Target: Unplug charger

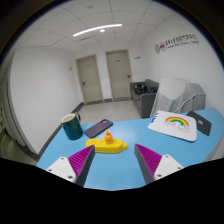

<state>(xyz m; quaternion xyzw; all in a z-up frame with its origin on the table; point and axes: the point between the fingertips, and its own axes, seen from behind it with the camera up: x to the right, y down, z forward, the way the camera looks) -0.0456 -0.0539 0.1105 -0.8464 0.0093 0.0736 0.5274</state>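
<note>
My gripper (114, 165) is spread wide, its two fingers standing well apart with nothing between them and nothing pressed against either one. The purple pads (151, 158) on the inner faces are bare, and the white finger bodies flank them on the outside. The fingers hang just above the blue table (150, 145).

Just ahead of the fingers, a little to the left of the middle, sits a yellow rubber duck (106, 143) with an orange beak, resting on the table top and not touching my tool. Beyond the duck lies a dark phone (98, 127), flat on the table with a reddish edge. To the left of the phone stands a dark green mug (71, 126), upright, its handle toward the left.

Off to the right, beyond the right finger, is a white card (173, 123) with a rainbow drawn on it, and a dark flat thing (203, 123) lies just beside it at the table's far edge.

I cannot make out a charger, a plug or a socket from here.

Farther back the room has two pale doors (104, 75), and on the right wall there is red lettering (177, 42), too small for me to read.
</note>
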